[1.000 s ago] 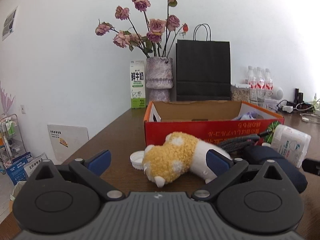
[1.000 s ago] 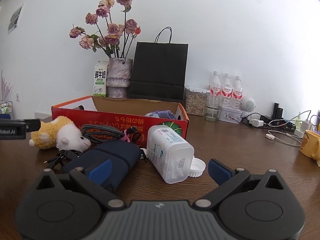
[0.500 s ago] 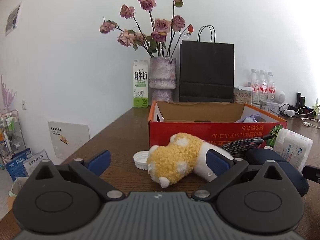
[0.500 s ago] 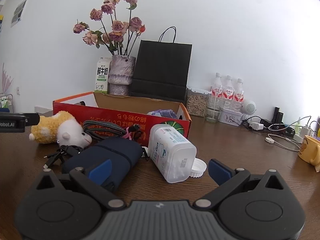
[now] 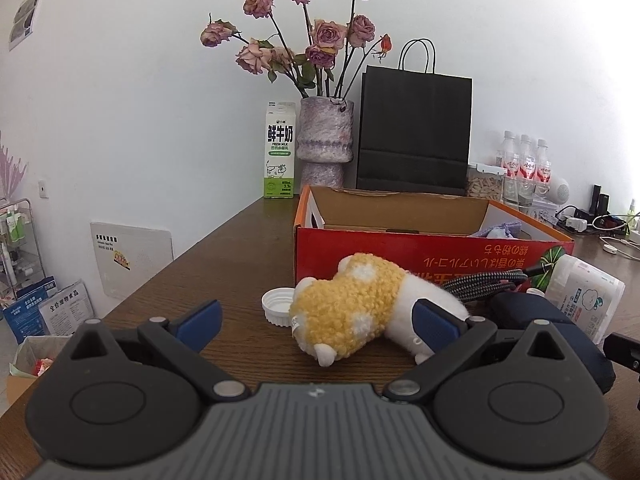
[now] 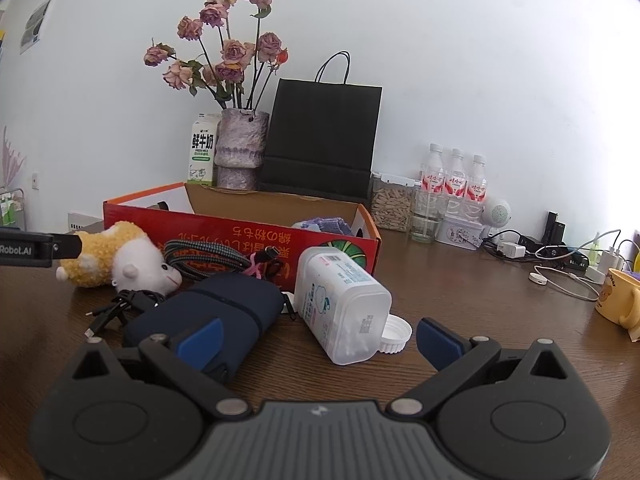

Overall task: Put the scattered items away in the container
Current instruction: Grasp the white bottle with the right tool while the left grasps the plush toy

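A red cardboard box stands open on the brown table, with a purple cloth inside. In front of it lie a yellow and white plush toy, a white cap, a braided cable, a navy pouch and a tipped white plastic jar with its lid beside it. My left gripper is open just short of the plush. My right gripper is open in front of the jar and pouch.
Behind the box stand a milk carton, a vase of dried roses and a black paper bag. Water bottles, chargers and cables and a yellow mug fill the right side. The table's left edge drops to the floor.
Both views have shifted slightly, with the scene sliding right in each. Both grippers stay open and nothing on the table has moved.
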Demonstrator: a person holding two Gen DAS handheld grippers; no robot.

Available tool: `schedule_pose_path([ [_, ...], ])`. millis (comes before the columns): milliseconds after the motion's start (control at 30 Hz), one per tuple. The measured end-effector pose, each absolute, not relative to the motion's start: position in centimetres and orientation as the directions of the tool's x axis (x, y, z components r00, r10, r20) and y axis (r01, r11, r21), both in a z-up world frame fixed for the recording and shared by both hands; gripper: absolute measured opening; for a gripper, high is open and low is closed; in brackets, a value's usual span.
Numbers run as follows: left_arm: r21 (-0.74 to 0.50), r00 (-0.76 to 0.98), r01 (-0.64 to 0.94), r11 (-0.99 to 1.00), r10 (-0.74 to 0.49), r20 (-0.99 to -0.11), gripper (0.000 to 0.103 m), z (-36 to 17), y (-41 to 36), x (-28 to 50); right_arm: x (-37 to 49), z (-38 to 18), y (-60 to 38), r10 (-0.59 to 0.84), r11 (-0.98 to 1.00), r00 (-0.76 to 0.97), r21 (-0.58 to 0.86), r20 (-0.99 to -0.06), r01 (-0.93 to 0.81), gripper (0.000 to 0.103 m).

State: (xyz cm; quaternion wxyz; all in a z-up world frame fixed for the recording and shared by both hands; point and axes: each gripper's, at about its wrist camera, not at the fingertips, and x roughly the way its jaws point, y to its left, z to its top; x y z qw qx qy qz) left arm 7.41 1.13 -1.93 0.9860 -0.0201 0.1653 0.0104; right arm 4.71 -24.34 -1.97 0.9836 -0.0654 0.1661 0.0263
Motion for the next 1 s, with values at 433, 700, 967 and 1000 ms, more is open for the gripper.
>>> schedule_pose_path([
  [433, -0.036, 0.939, -0.032, 0.999, 0.017, -0.342, 0.103, -1.94, 1.15, 7.67, 4.72, -1.99, -24.35, 0.031, 0.990, 0.943, -0.120, -0.331, -0.074, 0.103],
  [700, -0.037, 0.938, -0.034, 0.999, 0.019, -0.345, 0.103, -1.97, 1.12, 7.65, 4.77, -2.02, -24.39, 0.031, 0.990, 0.942, -0.117, -0.333, -0.074, 0.103],
  [967, -0.041, 0.936, -0.039, 0.998, 0.022, -0.351, 0.103, -2.00, 1.19, 7.72, 4.74, -2.08, -24.77, 0.061, 0.990, 0.937, -0.099, -0.343, -0.101, 0.103],
  [1000, -0.042, 0.936, -0.040, 0.998, 0.022, -0.351, 0.103, -1.99, 1.20, 7.73, 4.74, -2.05, -24.87, 0.057, 0.989, 0.936, -0.106, -0.348, -0.099, 0.103],
])
